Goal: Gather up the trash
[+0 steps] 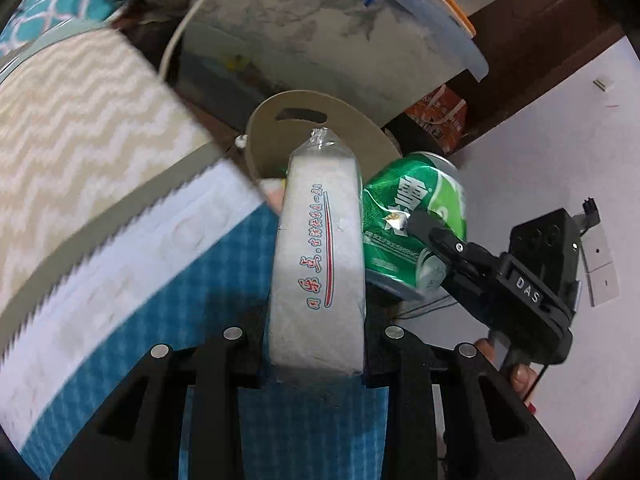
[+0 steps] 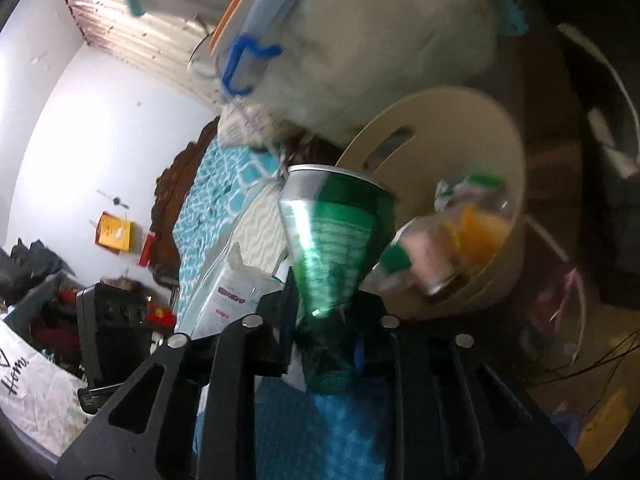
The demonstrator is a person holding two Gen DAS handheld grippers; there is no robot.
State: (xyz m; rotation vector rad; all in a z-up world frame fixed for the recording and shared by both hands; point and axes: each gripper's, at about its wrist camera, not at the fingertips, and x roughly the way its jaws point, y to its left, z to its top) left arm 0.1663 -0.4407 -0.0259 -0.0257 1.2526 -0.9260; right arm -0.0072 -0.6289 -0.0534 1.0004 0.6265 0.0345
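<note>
Left gripper: clamped on a white tissue pack, held just before the beige bin. Right gripper: clamped on a dented green can, beside the tissue pack and at the bin's near rim. Bin: wrappers and scraps inside, beside the bed.

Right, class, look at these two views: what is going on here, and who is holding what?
A person is collecting trash with a handheld gripper in each hand. The left gripper is clamped on a plastic-wrapped white tissue pack. The right gripper grips a dented green can. Both items are held beside the bed, close to a beige bin that already holds some wrappers. Nothing has been dropped in yet.
</note>
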